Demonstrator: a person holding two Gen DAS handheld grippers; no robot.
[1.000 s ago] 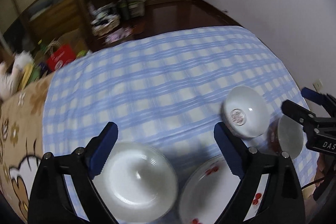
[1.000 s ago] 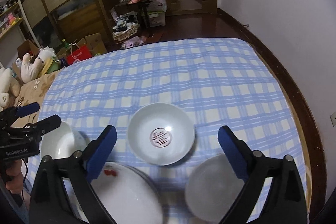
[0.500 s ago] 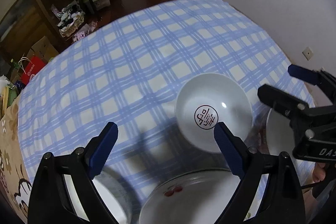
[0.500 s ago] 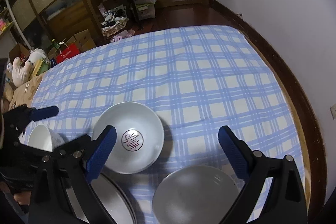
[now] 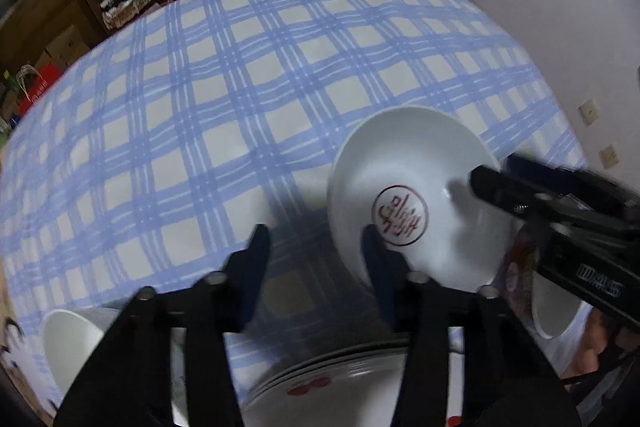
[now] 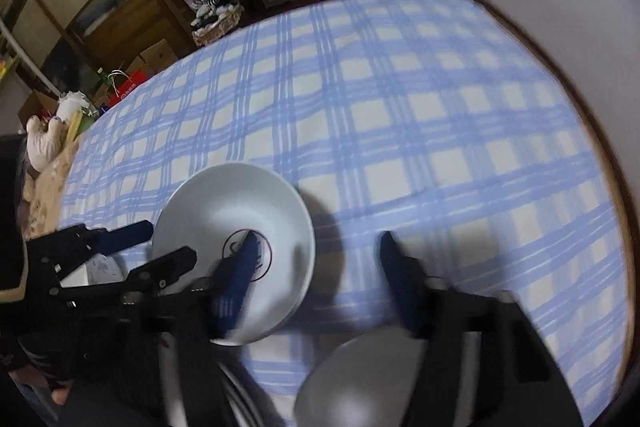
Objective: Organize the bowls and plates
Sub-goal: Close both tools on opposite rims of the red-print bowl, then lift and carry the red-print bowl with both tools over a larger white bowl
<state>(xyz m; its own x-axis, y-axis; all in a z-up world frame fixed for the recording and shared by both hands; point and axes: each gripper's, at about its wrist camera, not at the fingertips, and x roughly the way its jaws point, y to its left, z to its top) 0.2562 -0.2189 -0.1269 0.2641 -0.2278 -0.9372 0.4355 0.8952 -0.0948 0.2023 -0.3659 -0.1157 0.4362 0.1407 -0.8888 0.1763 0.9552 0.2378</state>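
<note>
A white bowl with a red round emblem [image 5: 408,195] [image 6: 240,211] stands on the blue checked tablecloth [image 5: 240,87]. My left gripper [image 5: 316,255] straddles its left rim, one finger inside the bowl and one outside. Its jaws are closing, with a gap still between pads and rim. My right gripper [image 6: 318,253] straddles the opposite rim the same way, jaws closing, pads clear of the rim. Each gripper shows in the other's view: the right gripper [image 5: 498,173], the left gripper [image 6: 168,243].
A stack of plates with red cherry prints [image 5: 320,383] lies just below the bowl. A plain white bowl [image 5: 68,347] stands at the lower left, another bowl [image 5: 552,315] [image 6: 360,379] at the lower right. The table's wooden edge [image 6: 600,147] curves near the wall.
Both grippers have come down onto the emblem bowl from either side. Their jaws have narrowed from wide open. The left view has swung from the plain white bowl to the emblem bowl.
</note>
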